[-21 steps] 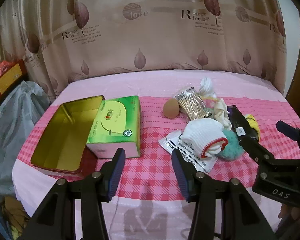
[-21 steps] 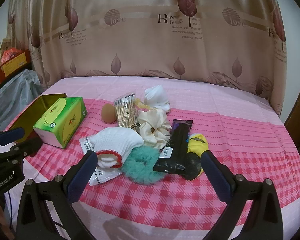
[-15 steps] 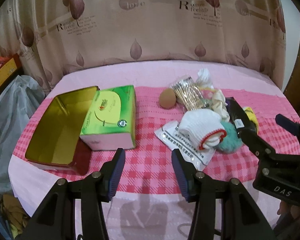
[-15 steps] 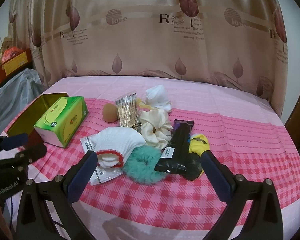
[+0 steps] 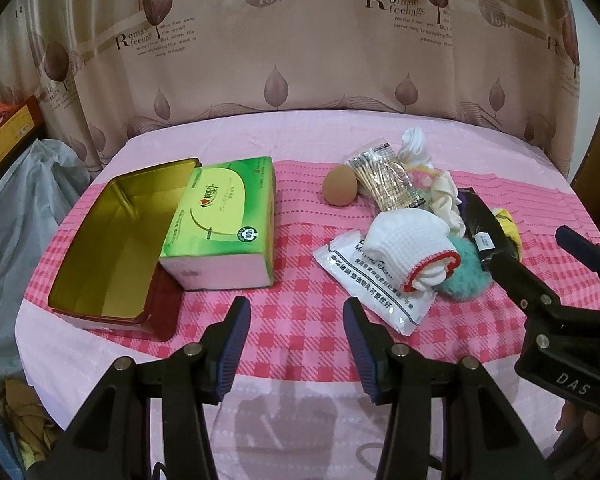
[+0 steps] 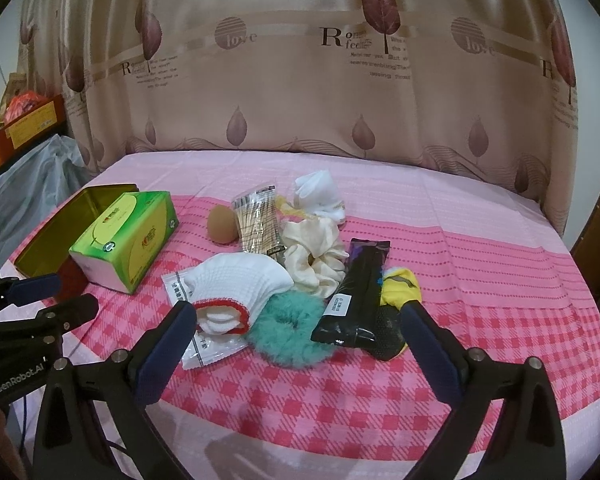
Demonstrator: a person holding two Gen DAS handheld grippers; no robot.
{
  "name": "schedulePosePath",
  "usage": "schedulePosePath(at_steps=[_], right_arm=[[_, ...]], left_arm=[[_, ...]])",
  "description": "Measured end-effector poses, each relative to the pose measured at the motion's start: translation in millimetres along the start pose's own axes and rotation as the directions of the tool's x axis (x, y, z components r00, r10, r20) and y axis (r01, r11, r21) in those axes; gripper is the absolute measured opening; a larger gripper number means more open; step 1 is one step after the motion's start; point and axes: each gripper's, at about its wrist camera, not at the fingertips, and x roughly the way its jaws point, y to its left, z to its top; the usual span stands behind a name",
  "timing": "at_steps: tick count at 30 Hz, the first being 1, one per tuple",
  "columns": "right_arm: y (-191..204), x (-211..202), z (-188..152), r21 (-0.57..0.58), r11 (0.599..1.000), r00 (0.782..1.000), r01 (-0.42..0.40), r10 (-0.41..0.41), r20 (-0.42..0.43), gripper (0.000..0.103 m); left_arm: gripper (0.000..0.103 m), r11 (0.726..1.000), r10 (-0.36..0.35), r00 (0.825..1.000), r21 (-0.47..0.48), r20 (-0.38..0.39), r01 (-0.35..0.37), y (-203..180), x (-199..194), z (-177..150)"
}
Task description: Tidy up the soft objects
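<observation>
Both tongs hang empty with jaws apart: left gripper (image 5: 296, 344) near the tissue pack (image 5: 224, 220), right gripper (image 6: 296, 344) before the heap. We judge nothing sorted: gold tin (image 5: 112, 232) on the left holds nothing; white socks (image 6: 236, 280), teal scrunchie (image 6: 292, 332), cream scrunchie (image 6: 316, 252) remain piled at right.

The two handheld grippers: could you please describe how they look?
Both are black scissor-like frames with silver bolts and dark blue ribbed finger pads. The left gripper body reads "GenRobot.AI" in the right wrist view; the right gripper body reads "DAS" in the left wrist view.
</observation>
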Motion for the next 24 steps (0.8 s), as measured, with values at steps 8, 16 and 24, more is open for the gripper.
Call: schedulePosePath(at_steps=[8, 16, 24], right_arm=[[0.0, 0.5, -0.6, 0.0, 1.0, 1.0, -0.003, 0.003, -0.005, 0.093], [0.2, 1.1, -1.1, -0.002, 1.0, 1.0, -0.007, 0.006, -0.01, 0.086], [0.1, 1.4, -1.1, -0.005, 1.0, 1.0, -0.006, 0.006, -0.01, 0.084]], left_arm=[[0.049, 1.0, 0.0, 1.0, 0.001, -0.009, 0.0, -0.5, 1.2, 0.1], [0.049, 1.0, 0.001, 1.0, 0.0, -0.009, -0.001, -0.1, 1.2, 0.1], [0.049, 1.0, 0.001, 1.0, 0.001, -0.012, -0.001, -0.3, 2.3, -1.8]])
